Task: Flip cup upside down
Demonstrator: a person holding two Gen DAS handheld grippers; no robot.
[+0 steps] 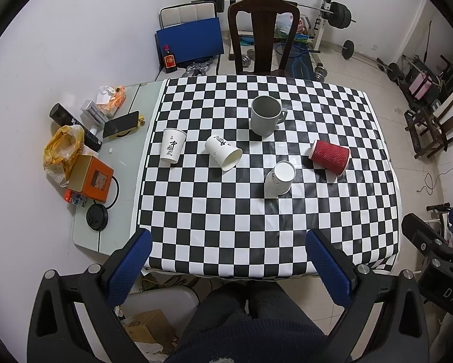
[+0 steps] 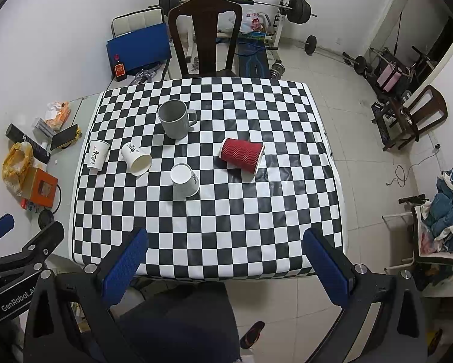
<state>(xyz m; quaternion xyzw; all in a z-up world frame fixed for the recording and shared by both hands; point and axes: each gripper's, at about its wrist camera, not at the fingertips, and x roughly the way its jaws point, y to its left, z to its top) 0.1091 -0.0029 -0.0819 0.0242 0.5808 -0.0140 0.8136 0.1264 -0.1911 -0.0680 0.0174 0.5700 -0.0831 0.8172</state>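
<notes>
both grippers hang above the near edge of the table, each with its blue jaws spread wide and nothing between them: the left gripper (image 1: 228, 260) toward the near left corner, the right gripper (image 2: 224, 258) nearer the middle of that edge. on the checkered tablecloth (image 1: 256, 230) stand and lie 5 cups. the grey mug (image 1: 265, 115) stands upright toward the far edge, handle to the right. a white paper cup (image 1: 172, 145) with black lettering stands upright by the cloth's left edge. just beside it a second white cup (image 1: 223, 152) lies on its side, mouth toward the near edge. a third white cup (image 1: 280, 178) sits mouth-down near the centre. the red ribbed cup (image 1: 329, 155) lies on its side toward the right edge.
</notes>
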